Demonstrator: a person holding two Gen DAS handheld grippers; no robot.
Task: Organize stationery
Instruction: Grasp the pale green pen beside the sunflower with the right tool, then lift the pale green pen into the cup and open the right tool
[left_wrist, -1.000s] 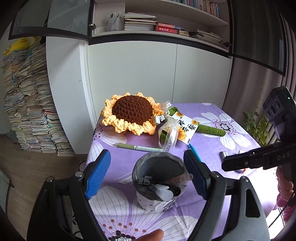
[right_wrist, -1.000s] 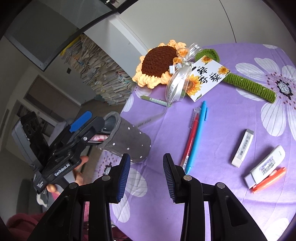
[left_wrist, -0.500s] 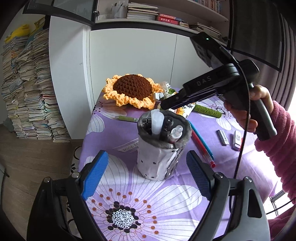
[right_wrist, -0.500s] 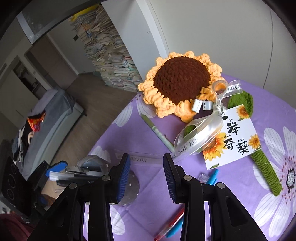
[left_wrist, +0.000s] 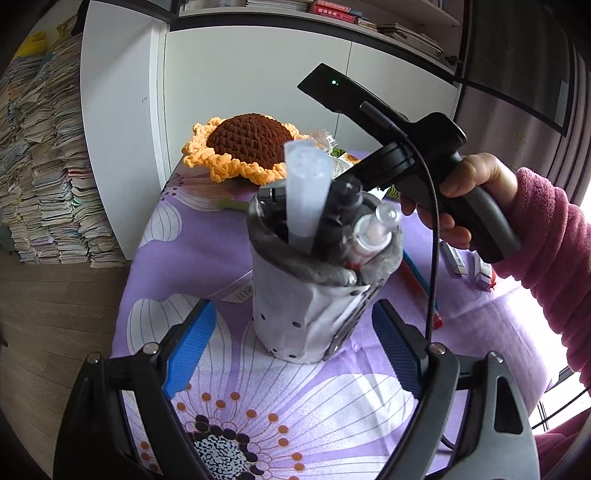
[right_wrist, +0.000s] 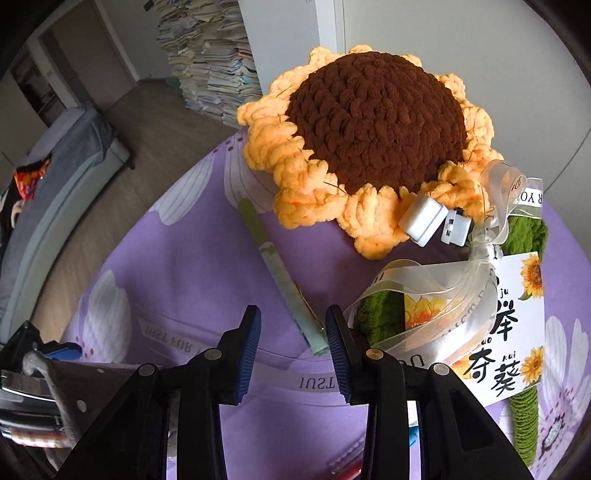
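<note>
A grey fabric pen holder (left_wrist: 314, 302) stands upright on the purple flowered tablecloth (left_wrist: 258, 406), holding several pens and a clear tube. My left gripper (left_wrist: 291, 350) is open and empty, its blue pads either side of the holder's base without touching. My right gripper (right_wrist: 293, 347) is open and empty, low over the table, with the near end of a pale green pen (right_wrist: 280, 277) between its pads. The holder's edge (right_wrist: 55, 398) shows at the lower left of the right wrist view. Red and blue pens (left_wrist: 421, 284) lie right of the holder.
A crochet sunflower (right_wrist: 369, 129) with ribbon and a printed card (right_wrist: 509, 332) lies beyond the green pen. Erasers and a small white item (left_wrist: 465, 262) lie at the right. The table's left edge (left_wrist: 133, 266) drops to a wooden floor; paper stacks (left_wrist: 40, 166) stand beside a white cabinet.
My left gripper has let the pen holder stand upright and drawn back a little. My right gripper has moved forward and down to the green pen near the sunflower.
</note>
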